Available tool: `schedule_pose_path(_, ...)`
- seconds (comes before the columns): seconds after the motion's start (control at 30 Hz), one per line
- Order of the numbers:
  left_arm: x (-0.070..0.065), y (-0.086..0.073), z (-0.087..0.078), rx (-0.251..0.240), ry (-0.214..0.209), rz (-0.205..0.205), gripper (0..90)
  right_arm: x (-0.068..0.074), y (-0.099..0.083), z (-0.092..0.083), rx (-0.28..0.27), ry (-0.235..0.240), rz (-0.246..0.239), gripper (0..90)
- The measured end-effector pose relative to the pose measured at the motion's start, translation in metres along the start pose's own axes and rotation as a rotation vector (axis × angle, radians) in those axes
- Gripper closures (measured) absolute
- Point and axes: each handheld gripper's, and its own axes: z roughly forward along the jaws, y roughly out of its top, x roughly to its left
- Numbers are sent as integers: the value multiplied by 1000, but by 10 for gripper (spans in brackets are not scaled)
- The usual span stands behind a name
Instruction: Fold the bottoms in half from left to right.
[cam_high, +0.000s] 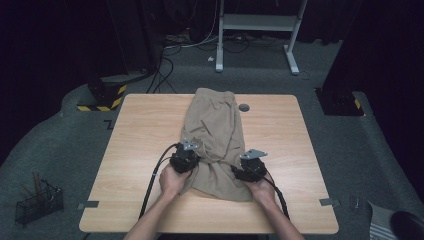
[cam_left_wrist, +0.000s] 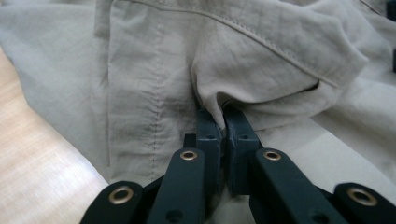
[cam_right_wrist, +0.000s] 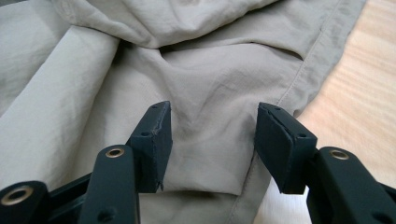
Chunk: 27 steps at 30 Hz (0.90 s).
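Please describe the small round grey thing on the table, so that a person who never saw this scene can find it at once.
Start at the wooden table and find the beige shorts that lie along its middle. Follow them to their far end, the waistband; just to its right a small dark grey disc sits flush in the tabletop. It is the one round, dark mark on the pale wood.
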Motion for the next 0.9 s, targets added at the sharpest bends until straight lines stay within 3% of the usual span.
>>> schedule_pose_path(0.1,10,10,0,2,3,-35,861,-3,7,9,-9,-9,2,463)
schedule_pose_path(0.17,8,14,-12,-61,-20,-48,865,-5,12,13,-3,-11,2,464)
schedule_pose_path(0.27,-11,20,-41,-166,-66,8,865,-4,15,15,9,-13,10,466)
schedule_pose_path(0.3,-18,23,-47,-176,-76,39,864,-4,15,14,10,-13,10,466)
schedule_pose_path(0.33,-27,26,-49,-175,-80,82,862,-4,15,14,11,-11,10,465)
schedule_pose_path(0.37,-31,27,-48,-167,-89,93,858,-3,15,13,19,-7,7,460)
schedule_pose_path(0.43,-35,25,-42,-148,-107,96,853,-3,15,11,34,1,1,432)
schedule_pose_path(0.5,-39,19,-32,-119,-110,98,851,-3,11,4,22,18,30,421)
schedule_pose_path(0.57,-37,12,-21,-86,-115,82,851,-2,4,-9,-1,23,37,424)
schedule_pose_path(0.67,-34,6,-11,-55,-113,60,852,0,-3,-17,0,16,10,435)
schedule_pose_path(0.73,-31,4,-6,-40,-108,54,853,1,-8,-17,32,4,-1,444)
schedule_pose_path(0.9,-32,5,-3,-51,-112,41,854,0,-7,-9,13,1,-9,460)
